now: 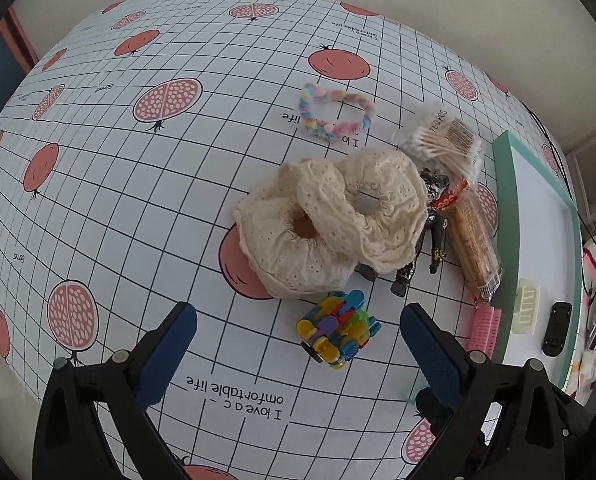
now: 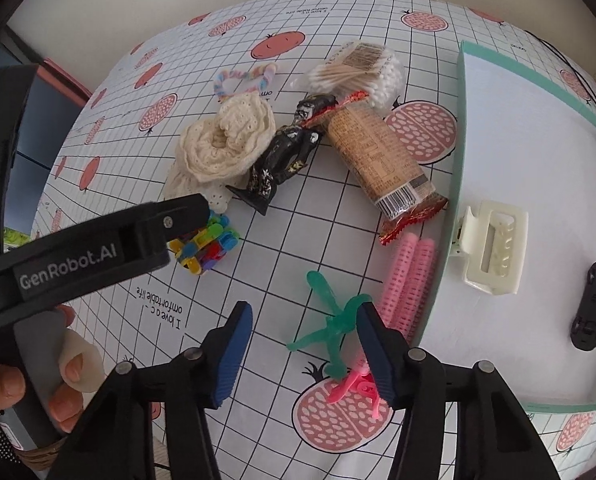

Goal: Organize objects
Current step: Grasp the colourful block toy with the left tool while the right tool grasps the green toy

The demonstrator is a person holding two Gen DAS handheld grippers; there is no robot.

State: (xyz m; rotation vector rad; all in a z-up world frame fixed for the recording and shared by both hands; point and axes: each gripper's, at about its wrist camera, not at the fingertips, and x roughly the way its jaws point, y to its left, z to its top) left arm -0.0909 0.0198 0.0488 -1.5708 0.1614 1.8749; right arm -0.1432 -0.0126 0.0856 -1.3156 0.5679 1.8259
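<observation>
My left gripper [image 1: 298, 316] is open, low over the tablecloth. A multicoloured block toy [image 1: 338, 328] lies just ahead, between its blue pads and untouched. Beyond it lie two cream scrunchies [image 1: 330, 220], one overlapping the other. My right gripper [image 2: 304, 320] is open too. A green plastic figure [image 2: 334, 328] lies between its fingers, close to the right pad, with a pink figure [image 2: 354, 388] partly hidden under that finger. The mint-rimmed white tray [image 2: 458, 160] to the right holds a cream hair claw [image 2: 494, 248] and a black toy car [image 2: 592, 304].
A black figurine [image 2: 285, 152], wrapped snack bar [image 2: 382, 156], cotton swab pack [image 2: 358, 72], pastel braided hair tie [image 2: 241, 78] and pink rollers [image 2: 412, 280] lie on the pomegranate-print cloth. The left gripper's black housing [image 2: 97, 248] and a hand [image 2: 69, 360] fill the right view's left side.
</observation>
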